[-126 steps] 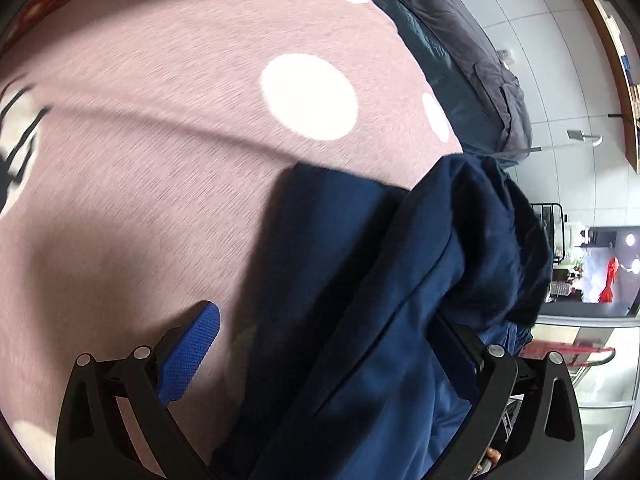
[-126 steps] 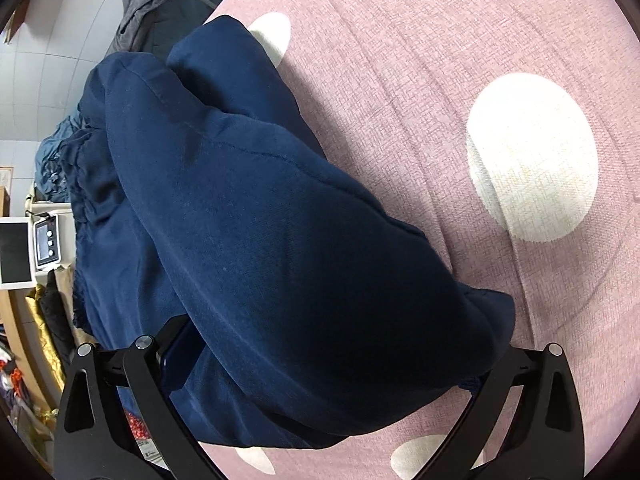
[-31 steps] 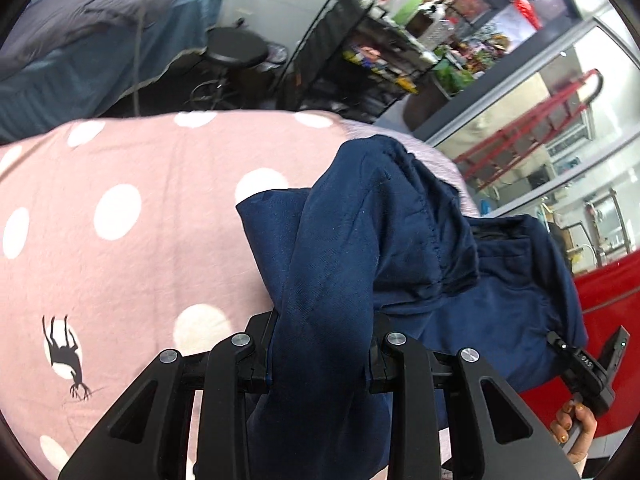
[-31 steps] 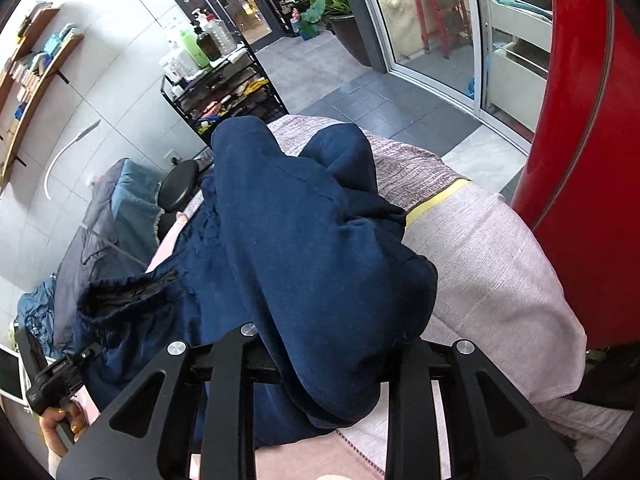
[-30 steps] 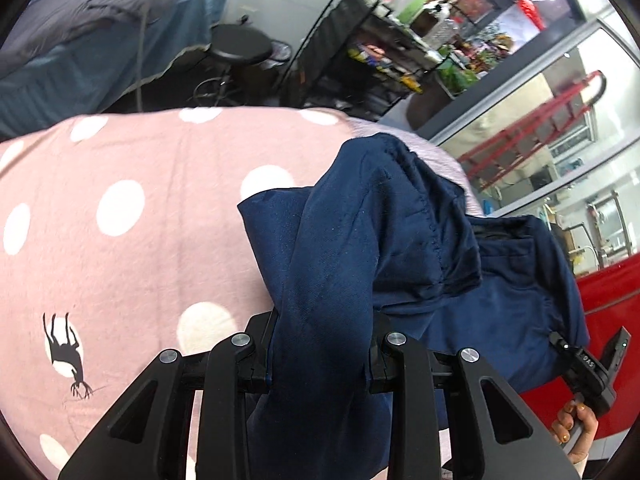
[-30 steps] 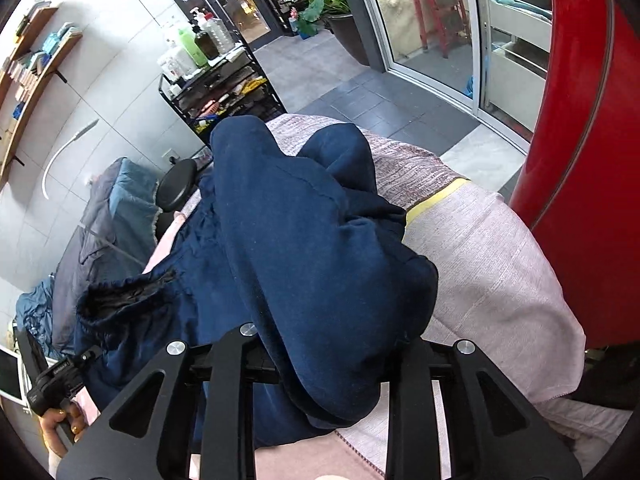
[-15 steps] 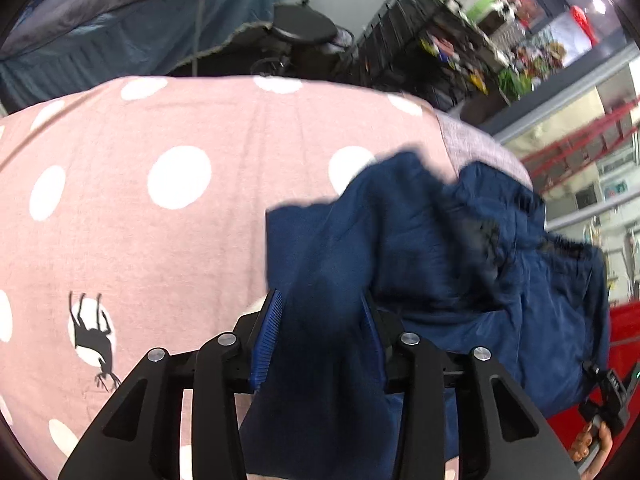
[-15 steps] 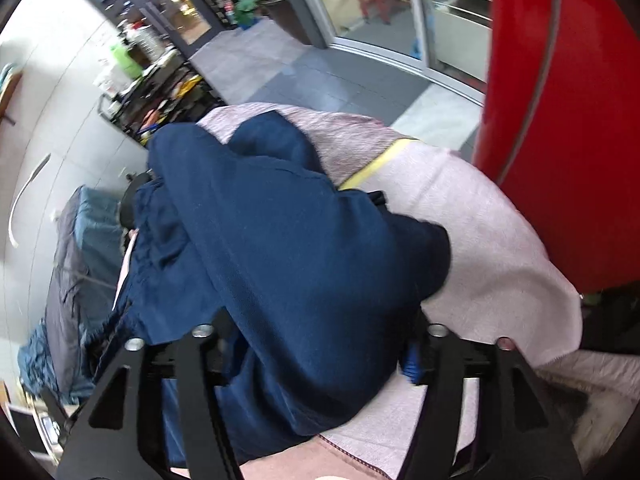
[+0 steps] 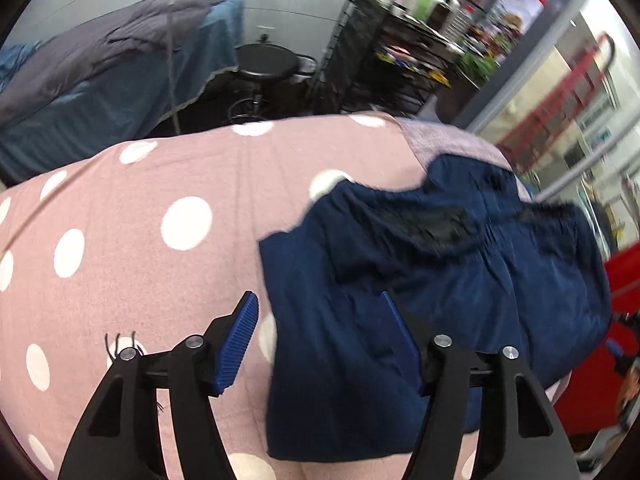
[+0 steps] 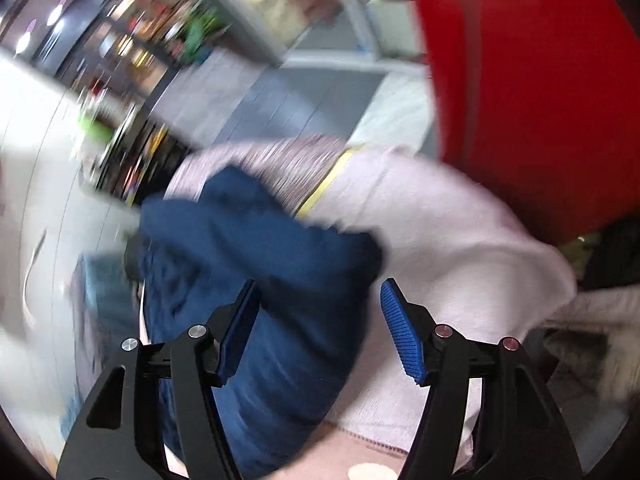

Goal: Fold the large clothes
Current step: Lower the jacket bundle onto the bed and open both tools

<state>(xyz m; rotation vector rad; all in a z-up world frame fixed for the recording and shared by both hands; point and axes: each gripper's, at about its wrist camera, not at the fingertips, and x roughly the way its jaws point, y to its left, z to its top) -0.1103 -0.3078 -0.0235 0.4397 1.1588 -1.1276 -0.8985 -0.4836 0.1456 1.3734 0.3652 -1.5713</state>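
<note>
Navy garment (image 9: 400, 280) lies bunched on the pink polka-dot sheet (image 9: 160, 200) of a bed, toward its far right corner, near a grey-lilac cover (image 9: 448, 140).

Left gripper (image 9: 320, 316) points down at the near edge of the garment. Its jaws have just been opening and now stand apart. Left blue finger (image 9: 238, 344) is over bare sheet, clear of the cloth. The right finger sits against the cloth, cannot tell if it touches. Nothing pinched.

Right gripper (image 10: 320, 304), in a blurred view: fingers (image 10: 402, 336) spread after just opening, navy cloth (image 10: 260, 260) lying between and under them, not clamped. Pale blanket (image 10: 460, 240) with a yellow stripe (image 10: 324, 188) beside the cloth, red panel (image 10: 540, 80) behind.

Black stool (image 9: 266, 60) and cluttered rack (image 9: 400, 40) stand past the bed.
</note>
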